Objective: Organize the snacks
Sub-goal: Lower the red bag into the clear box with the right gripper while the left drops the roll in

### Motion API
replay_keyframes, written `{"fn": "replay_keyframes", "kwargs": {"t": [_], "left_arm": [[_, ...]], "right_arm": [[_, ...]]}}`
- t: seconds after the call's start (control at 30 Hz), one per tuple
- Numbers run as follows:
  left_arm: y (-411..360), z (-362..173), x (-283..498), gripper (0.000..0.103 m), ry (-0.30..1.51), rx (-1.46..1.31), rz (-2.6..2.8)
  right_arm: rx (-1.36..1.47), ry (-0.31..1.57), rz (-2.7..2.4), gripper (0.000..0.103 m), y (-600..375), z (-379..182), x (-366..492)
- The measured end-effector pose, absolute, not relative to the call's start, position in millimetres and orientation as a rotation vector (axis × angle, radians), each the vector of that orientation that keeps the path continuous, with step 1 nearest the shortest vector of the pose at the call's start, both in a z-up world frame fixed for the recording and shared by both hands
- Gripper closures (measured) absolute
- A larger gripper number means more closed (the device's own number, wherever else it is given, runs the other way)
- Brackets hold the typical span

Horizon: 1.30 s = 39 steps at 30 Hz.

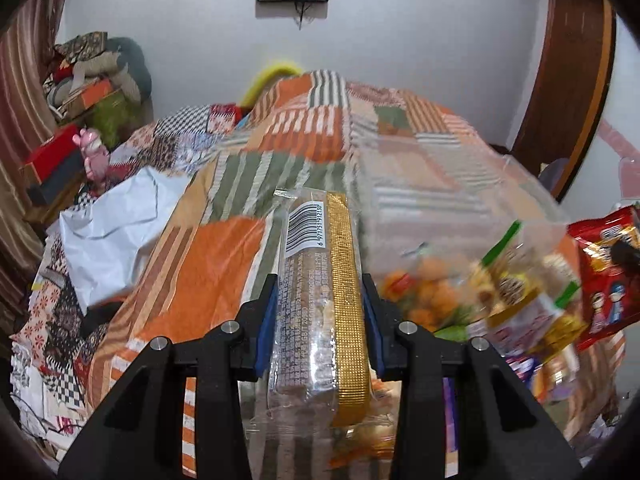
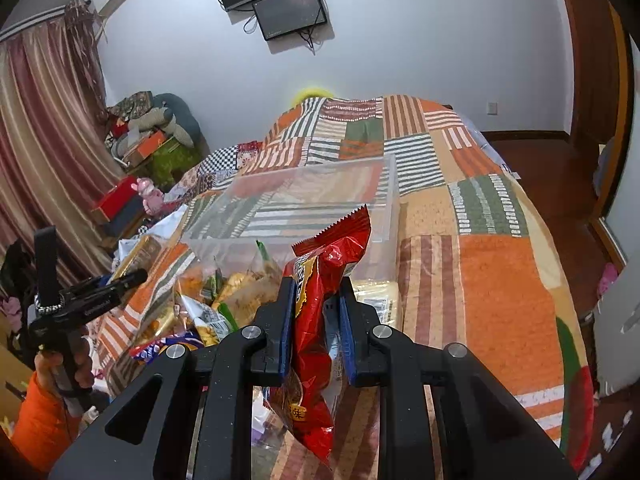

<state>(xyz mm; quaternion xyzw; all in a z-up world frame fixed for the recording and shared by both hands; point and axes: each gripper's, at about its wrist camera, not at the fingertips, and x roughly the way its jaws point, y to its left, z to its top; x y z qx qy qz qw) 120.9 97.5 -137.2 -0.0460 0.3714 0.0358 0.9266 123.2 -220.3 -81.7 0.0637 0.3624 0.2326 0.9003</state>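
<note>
My left gripper (image 1: 319, 292) is shut on a clear-and-gold biscuit packet (image 1: 316, 280) with a barcode, held above the patchwork bed. My right gripper (image 2: 314, 292) is shut on a red snack bag (image 2: 320, 312) that hangs between its blue pads. A clear plastic bin (image 2: 312, 200) sits on the bed ahead of both grippers; it also shows in the left wrist view (image 1: 440, 200). A heap of mixed snack packets (image 2: 224, 300) lies at the bin's near side, blurred in the left wrist view (image 1: 480, 292). The left gripper and hand show at the right wrist view's left edge (image 2: 80, 300).
The patchwork quilt (image 2: 480, 260) covers the bed. A white sheet of crumpled paper (image 1: 116, 232) lies on its left side. Boxes, a pink toy (image 1: 94, 156) and cushions stand by the curtain at left. A wooden door (image 1: 572, 72) and floor lie to the right.
</note>
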Motion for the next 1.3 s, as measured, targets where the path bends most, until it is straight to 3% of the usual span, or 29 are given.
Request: {"fn": "replay_keyframes", "kwargs": {"t": [0.77,1.3], "left_arm": [[50.8,-83.5,183.8,0.065,0.646,-0.038,-0.051],[40.5,-111.7,254.1,0.065,0.74,-0.049,-0.108]], "right_arm": [[0.121,0.609,0.462,0.085,-213.2,-48.5,180.8],[0.123,0.687,0.479,0.085,-188.7,-70.5,237.4]]}}
